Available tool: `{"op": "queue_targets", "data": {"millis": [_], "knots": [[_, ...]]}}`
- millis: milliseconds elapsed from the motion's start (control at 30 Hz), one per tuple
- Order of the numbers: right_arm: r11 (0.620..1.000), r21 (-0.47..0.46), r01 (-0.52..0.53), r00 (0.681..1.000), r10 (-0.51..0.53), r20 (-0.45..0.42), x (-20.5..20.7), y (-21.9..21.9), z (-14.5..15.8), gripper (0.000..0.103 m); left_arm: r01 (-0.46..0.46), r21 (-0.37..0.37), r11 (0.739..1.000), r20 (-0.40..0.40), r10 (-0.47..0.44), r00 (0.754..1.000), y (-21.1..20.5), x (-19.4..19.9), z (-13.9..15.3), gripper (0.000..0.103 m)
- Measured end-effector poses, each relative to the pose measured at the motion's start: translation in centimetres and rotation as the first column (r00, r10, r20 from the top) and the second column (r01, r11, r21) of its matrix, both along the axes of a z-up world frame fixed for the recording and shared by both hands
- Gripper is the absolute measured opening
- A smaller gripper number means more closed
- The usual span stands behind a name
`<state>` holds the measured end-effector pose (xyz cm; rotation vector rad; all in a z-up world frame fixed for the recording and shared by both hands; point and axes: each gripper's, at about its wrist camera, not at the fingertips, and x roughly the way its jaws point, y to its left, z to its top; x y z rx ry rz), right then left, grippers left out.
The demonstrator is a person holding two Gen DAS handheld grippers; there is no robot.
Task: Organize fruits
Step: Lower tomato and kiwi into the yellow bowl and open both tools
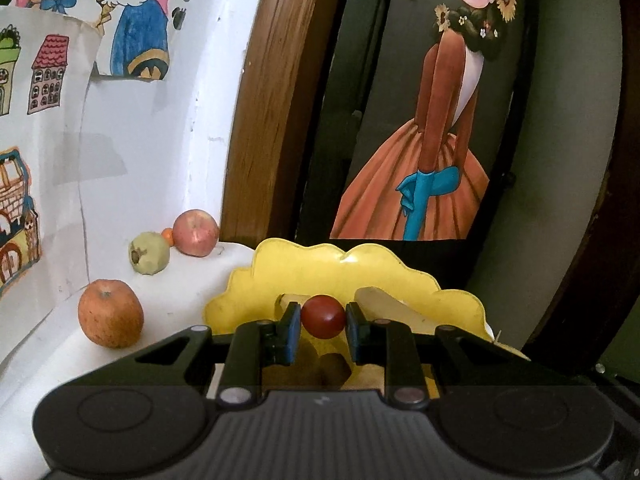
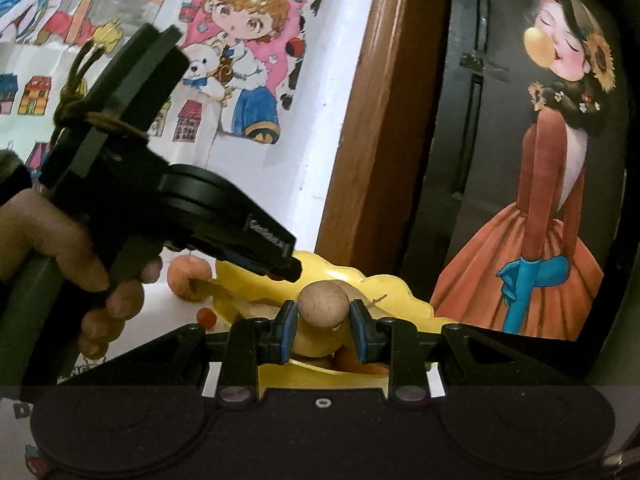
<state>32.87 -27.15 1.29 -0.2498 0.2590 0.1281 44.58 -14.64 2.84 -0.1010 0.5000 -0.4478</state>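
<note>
White worktop below drawings carries a yellow tray [image 1: 256,276] directly under both grippers: left gripper [image 1: 322,322] pinches a red fruit [image 1: 322,316], right gripper [image 2: 323,322] clamps a brown fruit [image 2: 323,304] (orange [image 1: 110,313] sits apart, leftward)

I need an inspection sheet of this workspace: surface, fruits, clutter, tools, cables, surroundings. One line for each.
Surface: white tabletop, partly covered by fruit and the tray.
Job's things: yellow tray holding pale fruit pieces; orange, green fruit and apple on the table beside it.
Clutter: nothing seen.
Tools: left tool shut on a red fruit over the tray; right tool shut on a brown fruit; a hand holds the left one.
Cables: thin wires tied at the left tool's rear.
Surroundings: drawings on the white wall, wooden frame, painted figure.
</note>
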Motion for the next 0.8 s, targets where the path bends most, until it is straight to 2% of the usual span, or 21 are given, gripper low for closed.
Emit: {"op": "queue_targets", "data": {"millis": [200, 367, 433, 500, 633, 700, 800], "knots": [[1.000, -0.020, -0.008, 1.000, 0.008, -0.018, 0.3, 0.5, -0.5, 0.031, 0.001, -0.004, 1.000, -0.012, -0.002, 1.000, 0.0, 0.1, -0.2, 0.027], [1.000, -0.011, -0.009, 1.000, 0.009, -0.021, 0.0, 0.4, -0.6, 0.042, 0.008, -0.021, 1.000, -0.020, -0.008, 1.000, 0.3, -0.2, -0.1, 0.034], [1.000, -0.002, -0.006, 1.000, 0.006, -0.011, -0.5, 0.4, -0.3, 0.048, 0.002, -0.035, 0.999, -0.014, -0.002, 1.000, 0.6, -0.7, 0.1, 0.040], [1.000, 0.008, -0.003, 1.000, 0.003, 0.003, -1.1, 0.3, 0.1, 0.053, -0.006, -0.047, 0.999, -0.006, 0.006, 1.000, 1.0, -1.4, 0.6, 0.054], [1.000, 0.029, 0.008, 0.999, -0.009, 0.041, -3.0, 0.2, 1.4, 0.065, -0.018, -0.066, 0.998, 0.032, 0.020, 0.999, 1.9, -3.4, 1.9, 0.068], [0.999, 0.040, 0.007, 0.998, -0.009, 0.062, -4.4, 0.1, 2.2, 0.072, -0.030, -0.074, 0.997, 0.055, 0.034, 0.998, 2.4, -4.9, 2.6, 0.084], [0.998, 0.055, 0.002, 0.996, -0.007, 0.090, -6.4, 0.1, 3.4, 0.079, -0.059, -0.079, 0.995, 0.099, 0.066, 0.993, 3.2, -7.3, 3.7, 0.096]]}}
